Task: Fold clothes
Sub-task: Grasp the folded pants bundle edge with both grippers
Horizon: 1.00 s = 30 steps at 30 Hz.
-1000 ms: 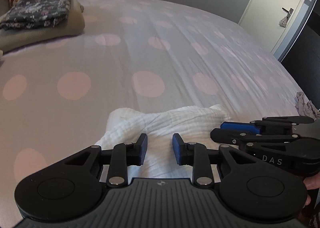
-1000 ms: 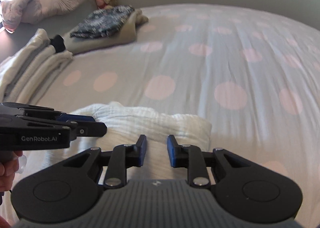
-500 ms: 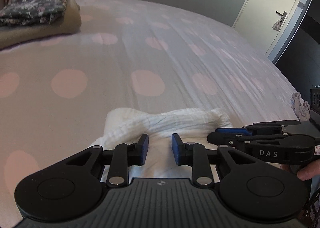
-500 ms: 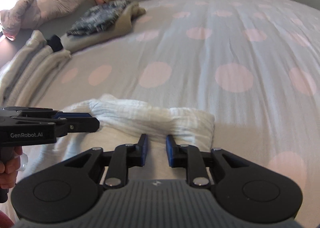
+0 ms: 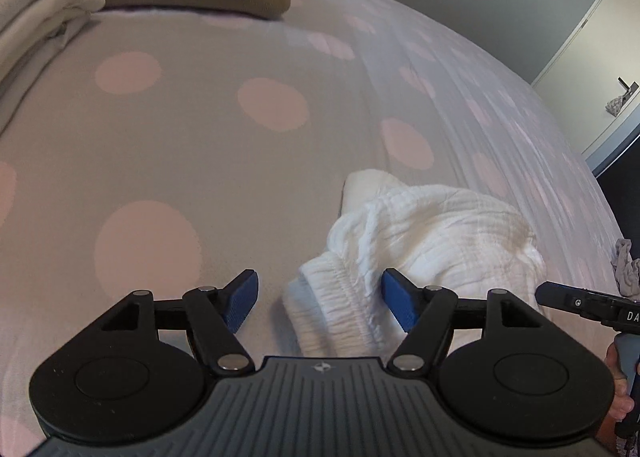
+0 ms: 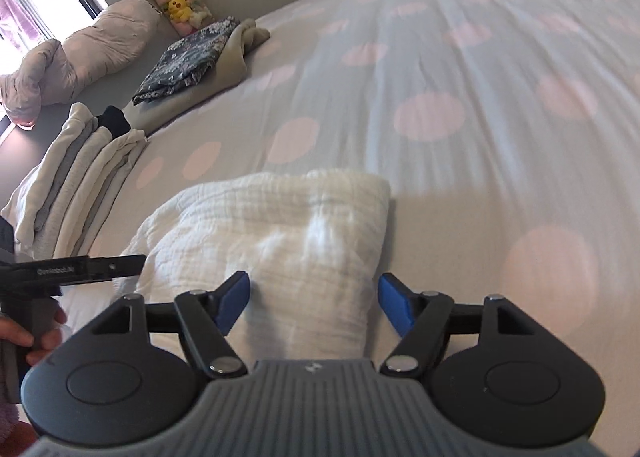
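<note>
The white garment (image 6: 276,233) is crinkled muslin, folded into a soft, puffy oblong with a gathered elastic band at the end nearest the left claw (image 5: 318,303). It lies on the bed (image 6: 460,57), whose smooth grey sheet carries pale pink dots. In the right wrist view its long axis runs from the near left toward the far right corner. Both claws have just been opening: the left claw is spread, its blue ribbed pads (image 5: 398,303) clear of the cloth, and the right claw (image 6: 314,303) is spread too, the garment below its gap, unpinched. Beyond the garment, flat folded piles (image 6: 80,173) sit toward the bed's far left edge.
</note>
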Motion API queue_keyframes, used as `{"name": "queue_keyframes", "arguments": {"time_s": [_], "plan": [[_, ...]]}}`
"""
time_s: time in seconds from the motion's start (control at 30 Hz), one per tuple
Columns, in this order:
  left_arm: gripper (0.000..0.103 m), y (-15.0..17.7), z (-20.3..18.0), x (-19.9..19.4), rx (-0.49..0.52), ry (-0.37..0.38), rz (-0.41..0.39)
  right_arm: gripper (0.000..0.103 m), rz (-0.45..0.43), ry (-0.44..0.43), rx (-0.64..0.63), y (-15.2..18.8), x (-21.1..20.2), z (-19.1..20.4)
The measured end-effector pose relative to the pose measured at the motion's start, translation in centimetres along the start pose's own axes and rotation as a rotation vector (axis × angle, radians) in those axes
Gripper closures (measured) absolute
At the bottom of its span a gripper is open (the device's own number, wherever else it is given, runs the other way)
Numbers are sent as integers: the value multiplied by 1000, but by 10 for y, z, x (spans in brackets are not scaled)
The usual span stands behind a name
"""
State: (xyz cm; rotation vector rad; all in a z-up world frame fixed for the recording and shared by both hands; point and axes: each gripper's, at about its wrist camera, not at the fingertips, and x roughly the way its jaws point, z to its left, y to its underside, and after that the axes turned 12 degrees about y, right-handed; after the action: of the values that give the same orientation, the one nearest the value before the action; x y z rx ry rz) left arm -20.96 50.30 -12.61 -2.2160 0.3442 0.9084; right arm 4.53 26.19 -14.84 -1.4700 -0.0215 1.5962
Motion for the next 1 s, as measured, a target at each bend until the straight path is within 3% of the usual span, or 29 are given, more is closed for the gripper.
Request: {"name": "queue_keyframes", "arguments": {"time_s": [0.23, 0.6, 0.7, 0.83, 1.0], "plan": [[36, -2, 2, 23, 22, 10, 30, 28, 50, -28, 17, 6, 24, -1], [38, -2, -16, 45, 117, -5, 24, 32, 43, -79, 42, 3, 38, -2], [52, 0, -19, 46, 113, 16, 19, 38, 41, -87, 55, 3, 39, -4], [67, 0, -23, 46, 103, 40, 13, 54, 37, -106, 89, 3, 37, -8], [77, 3, -35, 38, 132, 11, -18, 69, -1, -126, 112, 5, 26, -8]]}}
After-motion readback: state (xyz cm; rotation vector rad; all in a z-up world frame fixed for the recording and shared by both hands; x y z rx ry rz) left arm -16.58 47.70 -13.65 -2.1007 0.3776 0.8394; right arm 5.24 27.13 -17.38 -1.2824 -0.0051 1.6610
